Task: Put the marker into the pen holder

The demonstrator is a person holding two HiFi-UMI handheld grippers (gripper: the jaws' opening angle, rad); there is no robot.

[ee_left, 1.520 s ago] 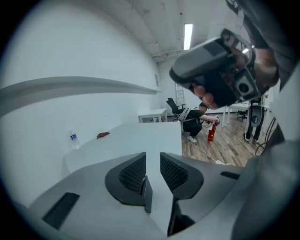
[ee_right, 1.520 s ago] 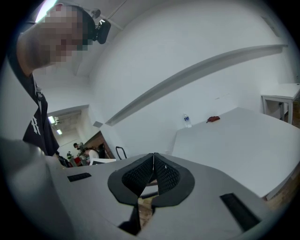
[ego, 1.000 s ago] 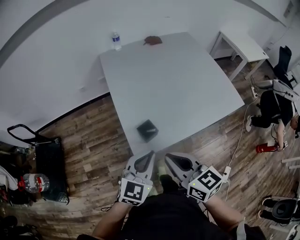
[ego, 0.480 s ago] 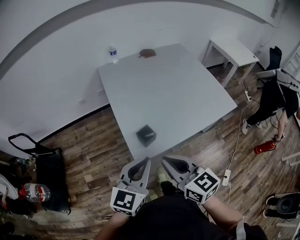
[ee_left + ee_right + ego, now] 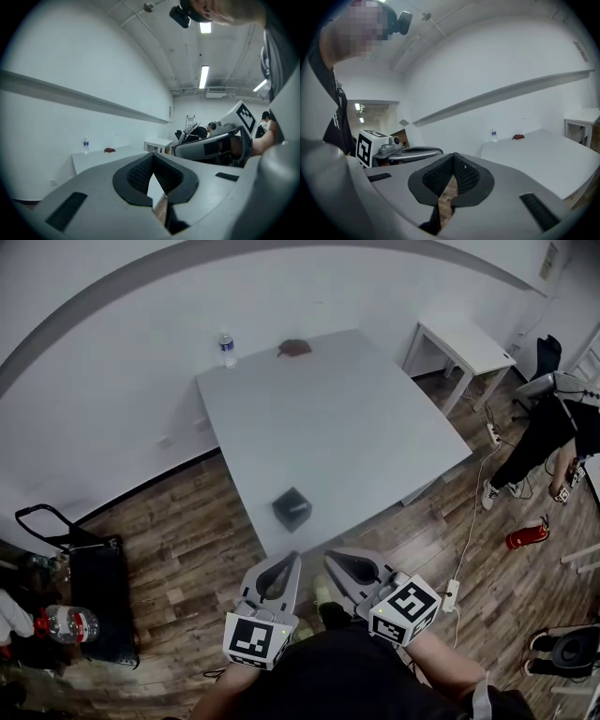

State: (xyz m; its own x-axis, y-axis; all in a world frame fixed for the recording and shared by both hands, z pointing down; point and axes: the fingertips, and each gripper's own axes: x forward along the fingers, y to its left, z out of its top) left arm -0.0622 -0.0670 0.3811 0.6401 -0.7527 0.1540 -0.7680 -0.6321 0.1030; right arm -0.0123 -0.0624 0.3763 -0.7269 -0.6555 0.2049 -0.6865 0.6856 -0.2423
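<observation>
A black pen holder stands near the front edge of the white table; something pale shows in its mouth, too small to identify. I see no marker lying loose anywhere. My left gripper and right gripper hover side by side over the wooden floor, short of the table edge and below the holder. Both are shut with nothing between the jaws. In the left gripper view the left gripper has its pads meeting at the tip. The right gripper looks the same in its own view.
A water bottle and a small reddish-brown object sit at the table's far edge. To the right are a small white side table, a bending person, a red extinguisher and a power strip. A black cart stands at the left.
Both grippers have drawn back slightly toward my body, still shut. The head view has shifted a little. The person at the right has moved.
</observation>
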